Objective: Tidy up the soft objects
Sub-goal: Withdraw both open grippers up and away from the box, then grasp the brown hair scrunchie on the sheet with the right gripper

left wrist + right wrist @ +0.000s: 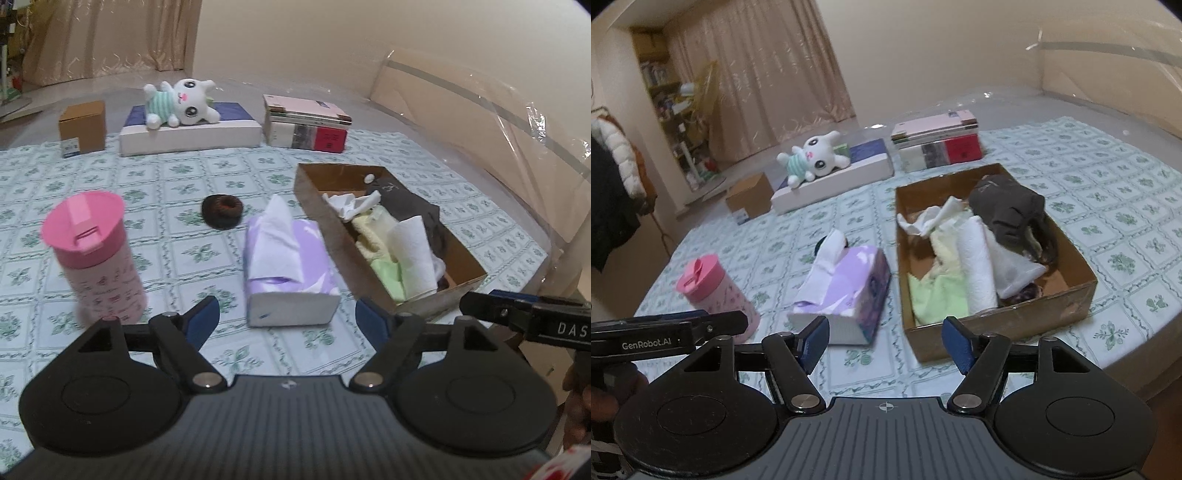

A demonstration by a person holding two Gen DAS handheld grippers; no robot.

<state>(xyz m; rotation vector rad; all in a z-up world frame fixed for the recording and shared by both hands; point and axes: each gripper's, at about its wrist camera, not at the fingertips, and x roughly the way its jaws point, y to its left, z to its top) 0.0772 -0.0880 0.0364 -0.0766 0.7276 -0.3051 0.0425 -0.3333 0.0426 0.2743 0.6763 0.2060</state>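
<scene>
Brown cardboard forms the open box (1071,299) on the green-patterned tablecloth (155,177), and the soft things lie heaped inside it: white cloths (975,266), a yellow-green cloth (931,291) and a dark grey garment (1008,206). The right gripper (884,341) hangs just short of the box's near wall, jaws spread with nothing between them; the cloths lie ahead and slightly right of its blue pads. The left gripper (286,319) is likewise released and empty, its pads apart on either side of the near end of the purple tissue pack (291,266), which lies just beside the box's left wall. A pink bottle (98,254) stands to the left. A dark hair scrunchie (222,211) lies beyond the pack. At the far edge, a plush bunny (181,105) rests on a flat white box (192,136).
</scene>
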